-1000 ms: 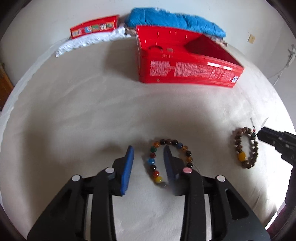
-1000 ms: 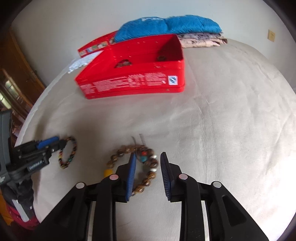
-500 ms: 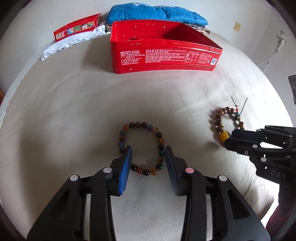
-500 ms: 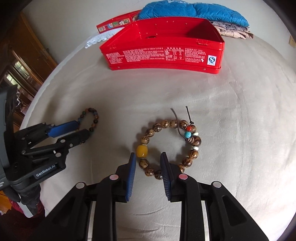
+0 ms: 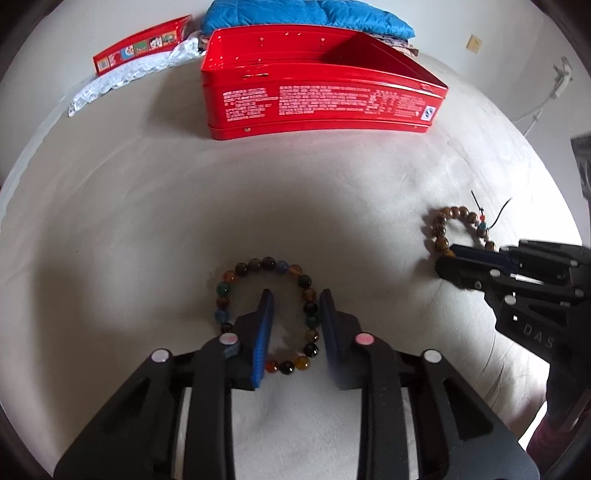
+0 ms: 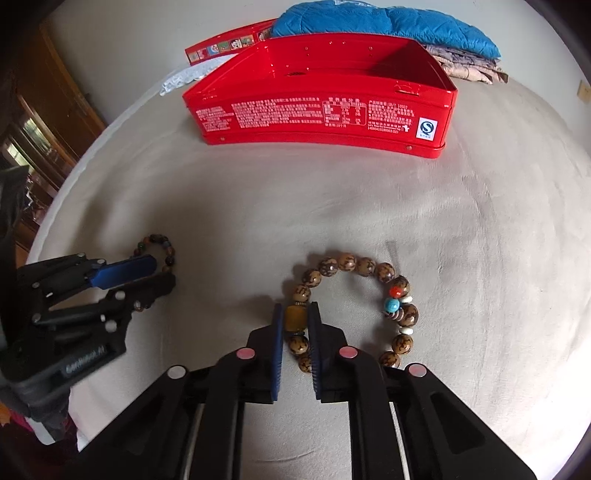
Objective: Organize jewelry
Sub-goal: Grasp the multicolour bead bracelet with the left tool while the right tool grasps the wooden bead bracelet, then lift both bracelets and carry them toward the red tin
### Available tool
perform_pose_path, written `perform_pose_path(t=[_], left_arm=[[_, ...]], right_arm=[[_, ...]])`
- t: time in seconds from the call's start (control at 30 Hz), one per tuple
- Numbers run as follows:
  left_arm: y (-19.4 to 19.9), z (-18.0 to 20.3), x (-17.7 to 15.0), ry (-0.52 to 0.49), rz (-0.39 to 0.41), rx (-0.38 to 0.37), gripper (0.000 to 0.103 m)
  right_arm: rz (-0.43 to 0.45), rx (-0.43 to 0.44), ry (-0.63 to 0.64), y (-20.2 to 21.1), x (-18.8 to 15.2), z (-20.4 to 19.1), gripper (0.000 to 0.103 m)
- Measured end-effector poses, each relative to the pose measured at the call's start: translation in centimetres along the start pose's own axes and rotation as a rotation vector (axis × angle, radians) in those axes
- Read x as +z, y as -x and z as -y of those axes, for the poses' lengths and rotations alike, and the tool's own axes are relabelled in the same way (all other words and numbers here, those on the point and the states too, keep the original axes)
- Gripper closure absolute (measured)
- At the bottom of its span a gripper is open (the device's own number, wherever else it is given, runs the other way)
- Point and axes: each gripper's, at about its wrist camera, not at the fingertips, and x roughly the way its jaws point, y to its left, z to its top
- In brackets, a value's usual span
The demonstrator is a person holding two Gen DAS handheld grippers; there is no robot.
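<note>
My right gripper [image 6: 295, 319] jaws clenched on amber bead of brown wooden-bead bracelet [image 6: 354, 266]. My left gripper [image 5: 295, 314] jaws, just closing, straddle multicoloured glass-bead bracelet [image 5: 266, 264], not pressing it.

blue quilted bundle [image 6: 388, 26] at bed's [image 6: 480, 229] far edge, atop patterned folded cloth [image 6: 469, 62] | long red printed lid/box [image 5: 142, 46] at far-left edge, tilted | white lace cloth [image 5: 122, 75] just beside it | wooden cabinet [image 6: 40, 122] off bed's left edge | wall outlet [image 5: 474, 43] | white cable [image 5: 554, 92] on wall
</note>
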Motion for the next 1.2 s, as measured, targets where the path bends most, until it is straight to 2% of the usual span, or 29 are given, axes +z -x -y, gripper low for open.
perform_pose_path(t=[0.07,0.4,0.57,1.0,1.2], left_arm=[[-0.1,-0.4,0.3,0.022,-0.009,-0.015,0.083],[-0.6,-0.1,1.2,0.02,-0.042,-0.01,0.082],[-0.7,-0.7,1.6,0.062,-0.057,-0.032,0.097],[0.7,-0.8,0.6,0.082,-0.02,-0.027,0.097],[1.9,-1.0,0.6,0.087,0.013,-0.034,0.097]], right_arm=[[0.001,-0.005,0.006,0.0,0.0,-0.1,0.09],[-0.01,0.014,-0.007,-0.1,0.4,0.2,0.09],[-0.008,0.028,-0.029,0.1,0.3,0.5,0.09],[-0.005,0.059,-0.058,1.1,-0.4,1.3,0.091],[0.008,0.109,-0.085,2.0,-0.5,2.0,0.091]])
